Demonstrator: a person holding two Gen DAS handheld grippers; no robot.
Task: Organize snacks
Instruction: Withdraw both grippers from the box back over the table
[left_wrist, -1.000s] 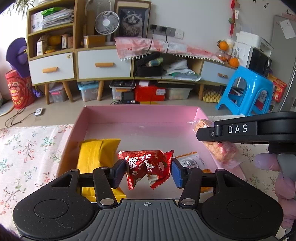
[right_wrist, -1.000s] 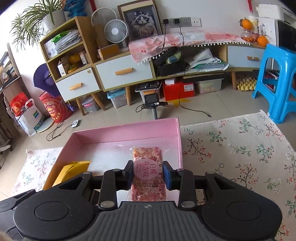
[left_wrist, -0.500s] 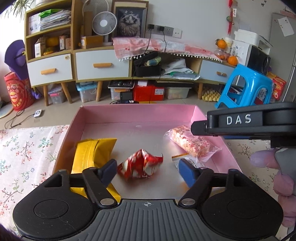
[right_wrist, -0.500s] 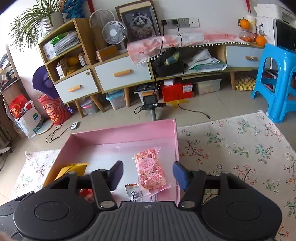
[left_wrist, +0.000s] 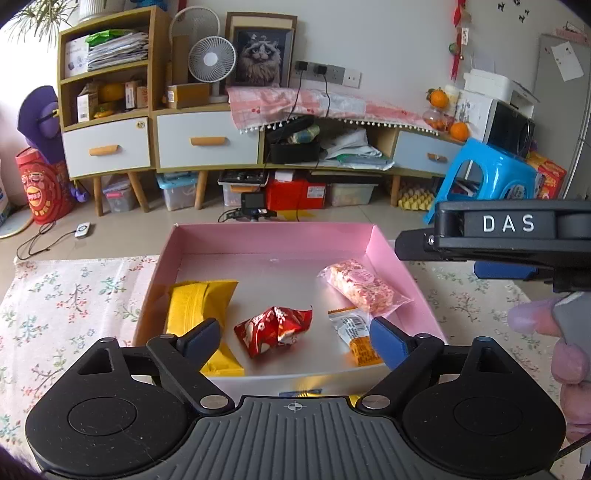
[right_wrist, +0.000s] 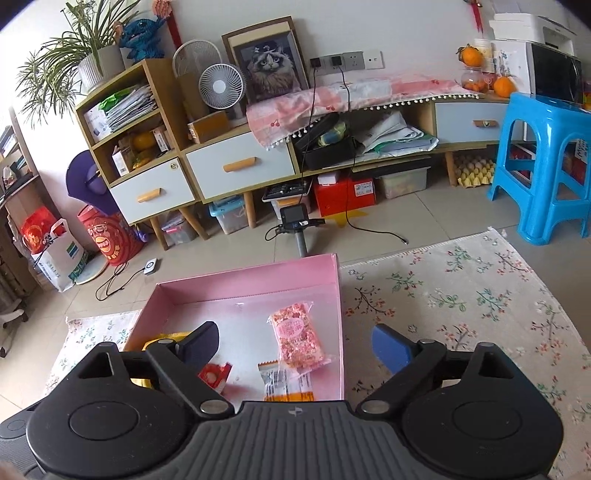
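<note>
From the left wrist camera, the left gripper has its two blue fingers spread wide, and it holds nothing. Just past the fingers is a pink box with four snacks lying flat in it. The red snack bag lies right between the fingers, a little ahead of them, not touching either one. The yellow packet lies by the left finger and goes partly under it. The orange and white packet lies just beside the right finger. The pink rice bar lies farther ahead on the right, near the box wall, and its end rests over the orange and white packet. The right gripper is up at the right side, seen from the side, over the flowered cloth.

From the right wrist camera, the right gripper is also spread wide and holds nothing. The pink box sits ahead and to the left. The pink rice bar lies between the fingers, touching neither. The orange and white packet lies close in front. The red snack bag peeks out by the left finger, and the yellow packet shows behind that finger. The flowered cloth spreads out to the right.
</note>
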